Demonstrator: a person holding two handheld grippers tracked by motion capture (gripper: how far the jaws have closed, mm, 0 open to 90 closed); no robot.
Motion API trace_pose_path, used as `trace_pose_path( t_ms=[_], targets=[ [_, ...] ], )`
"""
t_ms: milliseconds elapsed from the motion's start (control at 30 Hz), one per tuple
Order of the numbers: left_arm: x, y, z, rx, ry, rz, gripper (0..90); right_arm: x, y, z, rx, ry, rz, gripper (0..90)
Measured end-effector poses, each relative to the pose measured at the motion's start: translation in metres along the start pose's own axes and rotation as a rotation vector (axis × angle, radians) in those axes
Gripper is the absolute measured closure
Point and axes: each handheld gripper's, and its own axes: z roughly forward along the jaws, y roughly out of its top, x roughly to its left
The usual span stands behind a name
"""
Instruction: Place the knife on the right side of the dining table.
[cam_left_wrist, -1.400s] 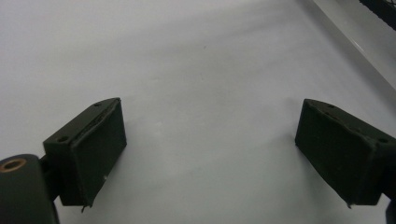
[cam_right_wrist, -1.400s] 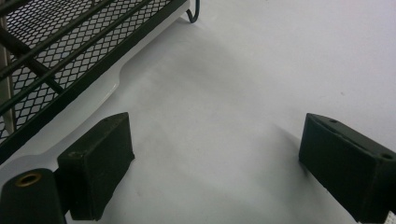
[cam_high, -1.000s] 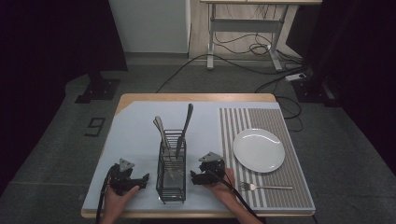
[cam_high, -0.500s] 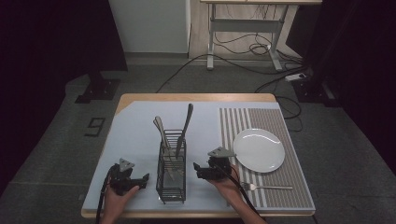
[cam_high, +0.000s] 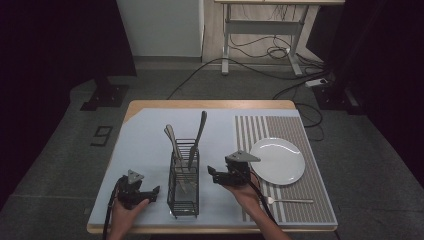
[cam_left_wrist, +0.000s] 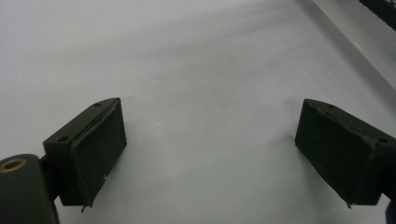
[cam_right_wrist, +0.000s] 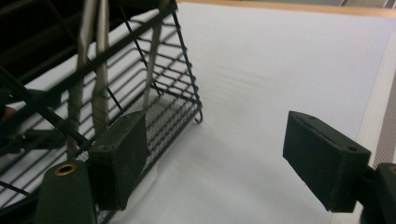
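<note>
The wire cutlery basket stands upright near the front edge of the desk, with three pieces of cutlery standing in it, handles up. The right tongs hover just right of the basket; their jaws have just been closing a little yet stand wide apart with nothing between them. The left tongs rest on the desk just left of the basket, jaws wide and empty. A white plate lies farther right of the basket, a fork in front of it.
</note>
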Motion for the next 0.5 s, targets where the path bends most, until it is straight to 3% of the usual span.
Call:
trace_pose_path(
  t_ms=[500],
  targets=[
    [0.000, 0.000, 0.000, 0.000, 0.002, 0.001, 8.4, 0.004, 0.030, 0.004, -0.051, 0.028, 0.021, 24.1]
  ],
)
